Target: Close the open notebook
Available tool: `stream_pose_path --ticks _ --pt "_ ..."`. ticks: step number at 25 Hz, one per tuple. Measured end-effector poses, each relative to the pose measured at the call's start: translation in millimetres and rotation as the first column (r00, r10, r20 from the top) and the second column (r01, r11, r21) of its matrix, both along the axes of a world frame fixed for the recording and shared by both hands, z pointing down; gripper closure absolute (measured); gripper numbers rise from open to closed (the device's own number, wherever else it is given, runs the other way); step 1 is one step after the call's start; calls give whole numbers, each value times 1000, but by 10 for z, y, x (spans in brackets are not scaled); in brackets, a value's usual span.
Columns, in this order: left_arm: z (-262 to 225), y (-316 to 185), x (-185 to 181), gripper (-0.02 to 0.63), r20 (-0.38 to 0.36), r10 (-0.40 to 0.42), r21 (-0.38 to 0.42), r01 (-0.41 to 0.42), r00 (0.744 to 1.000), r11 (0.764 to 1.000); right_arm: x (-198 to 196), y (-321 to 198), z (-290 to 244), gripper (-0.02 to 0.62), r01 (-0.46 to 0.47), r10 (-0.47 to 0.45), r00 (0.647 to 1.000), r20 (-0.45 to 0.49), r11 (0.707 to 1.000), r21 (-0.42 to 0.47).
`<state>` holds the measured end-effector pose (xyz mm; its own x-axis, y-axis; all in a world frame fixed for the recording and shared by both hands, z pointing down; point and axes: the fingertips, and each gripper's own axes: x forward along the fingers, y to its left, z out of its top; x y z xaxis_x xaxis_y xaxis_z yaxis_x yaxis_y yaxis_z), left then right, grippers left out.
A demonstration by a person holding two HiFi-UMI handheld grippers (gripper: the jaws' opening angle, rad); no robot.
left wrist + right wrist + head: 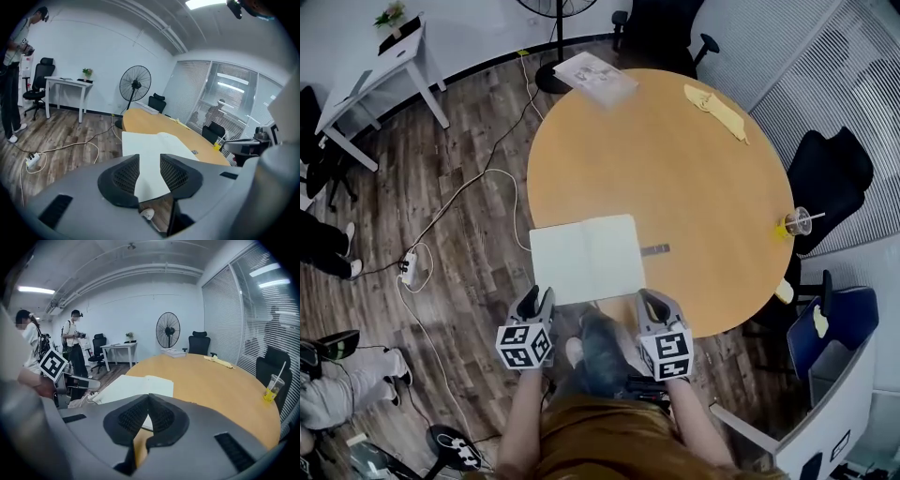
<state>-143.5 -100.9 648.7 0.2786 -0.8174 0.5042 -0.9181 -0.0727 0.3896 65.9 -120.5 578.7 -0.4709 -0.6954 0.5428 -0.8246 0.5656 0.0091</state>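
Observation:
The open notebook (pixel 586 258) lies flat with blank white pages on the near side of the round wooden table (pixel 694 178), its left page hanging over the table's edge. My left gripper (pixel 538 300) hovers just short of the notebook's near left corner. Its jaws stand apart with nothing between them. In the left gripper view the left gripper (pixel 150 158) frames the notebook (pixel 157 143) beyond it. My right gripper (pixel 652 302) is off the near right corner, jaw tips together. In the right gripper view the right gripper (pixel 148 396) points at the notebook (pixel 136 385).
A small dark object (pixel 655 249) lies just right of the notebook. Farther on the table are a stack of papers (pixel 595 77), a yellow cloth (pixel 717 108) and a drink cup with a straw (pixel 797 223). Office chairs (pixel 830 173), a floor cable (pixel 478 187) and people (pixel 75 350) surround the table.

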Motion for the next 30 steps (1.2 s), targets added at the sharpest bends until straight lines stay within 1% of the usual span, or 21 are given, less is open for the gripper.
stream_pose_path --ticks 6,11,13,15,17,20,25,27,30 --pt "208 79 -55 465 -2 -31 -48 31 1000 998 -49 -77 140 583 35 -35 999 -16 999 -22" --pt "340 181 -105 460 -18 -61 -84 60 998 995 -88 -69 245 583 55 -56 998 -30 997 -53" --pt "397 220 -122 457 -41 -84 -100 79 996 992 -102 -57 291 583 63 -66 997 -34 996 -64" --pt "458 251 -147 453 -90 -129 -117 118 988 986 -107 -51 339 583 71 -74 997 -34 995 -74" --pt "518 284 -177 446 -153 -181 -137 161 971 977 -107 -42 383 583 75 -78 996 -34 994 -82" --pt "581 327 -219 443 -227 -239 -161 206 944 965 -116 -39 431 583 82 -85 996 -35 993 -90" --pt "665 339 -204 413 -354 -294 -194 238 888 952 -124 -50 454 583 90 -94 995 -37 992 -93" --pt "706 340 -171 413 -406 -308 -212 239 861 948 -115 -53 455 583 91 -95 995 -37 992 -92" --pt "739 344 -121 413 -488 -336 -237 248 805 939 -89 -50 455 583 87 -91 995 -41 992 -94"
